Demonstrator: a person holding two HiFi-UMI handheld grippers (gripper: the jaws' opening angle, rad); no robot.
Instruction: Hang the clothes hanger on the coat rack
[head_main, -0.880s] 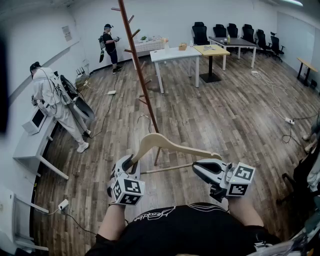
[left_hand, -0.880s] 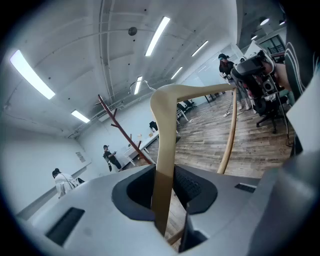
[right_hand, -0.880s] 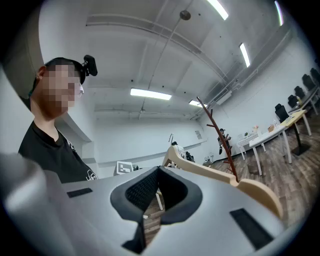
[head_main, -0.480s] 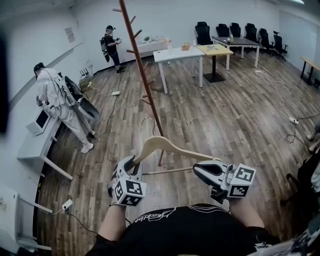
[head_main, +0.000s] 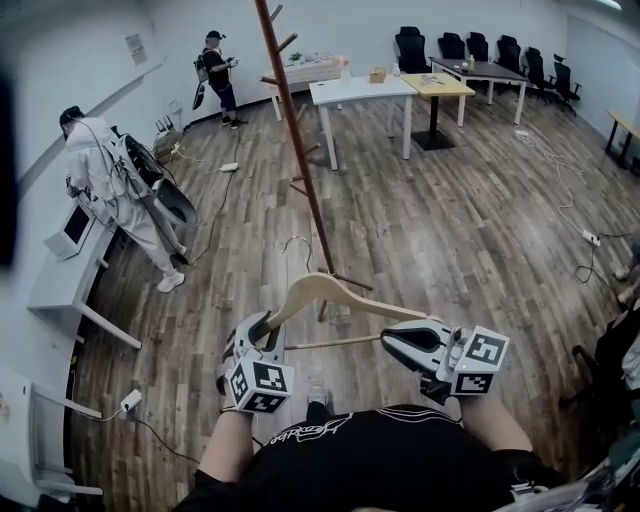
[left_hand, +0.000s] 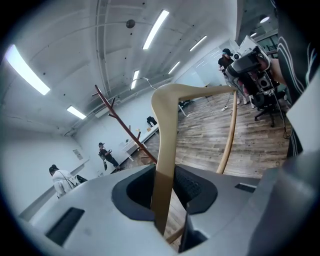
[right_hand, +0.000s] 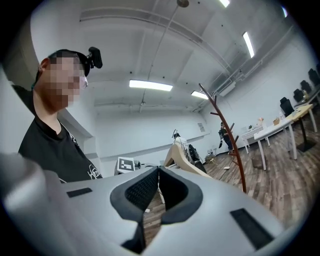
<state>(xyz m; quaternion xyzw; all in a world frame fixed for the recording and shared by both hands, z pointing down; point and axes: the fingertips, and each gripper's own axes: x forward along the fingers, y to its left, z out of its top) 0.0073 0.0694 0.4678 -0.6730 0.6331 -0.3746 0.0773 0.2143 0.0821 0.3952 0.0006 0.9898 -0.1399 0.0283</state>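
Holding: the left gripper (head_main: 257, 328) has its jaws clenched on the left arm of the wooden clothes hanger (head_main: 330, 290). You can see the pale wood squeezed right between the dark pads.
Right gripper (head_main: 400, 340): its jaws are pressed together with the tips right at the hanger's other end. Honestly can't tell if they nip the wood or just touch it.
Hanger spot: it's up in the air in front of the wearer's chest, stretched between both grippers over the wood-plank floor (head_main: 450, 230). Its wire hook (head_main: 295, 240) points away toward the rack.
Coat rack (head_main: 300, 150): a reddish-brown pole with angled pegs stands on the floor just beyond the hanger. The hanger isn't on it yet.
Writing: there's white script across the black shirt (head_main: 300, 432), too squashed to read. A small sign (head_main: 137, 48) on the left wall is too tiny to read.
Markers: each gripper's cube carries black-and-white squares (head_main: 260, 385).
Background: a person in white (head_main: 110, 190) stands by a desk on the left. A person in black (head_main: 218, 75) is farther back, near a white surface (head_main: 360, 92) with small items on it.
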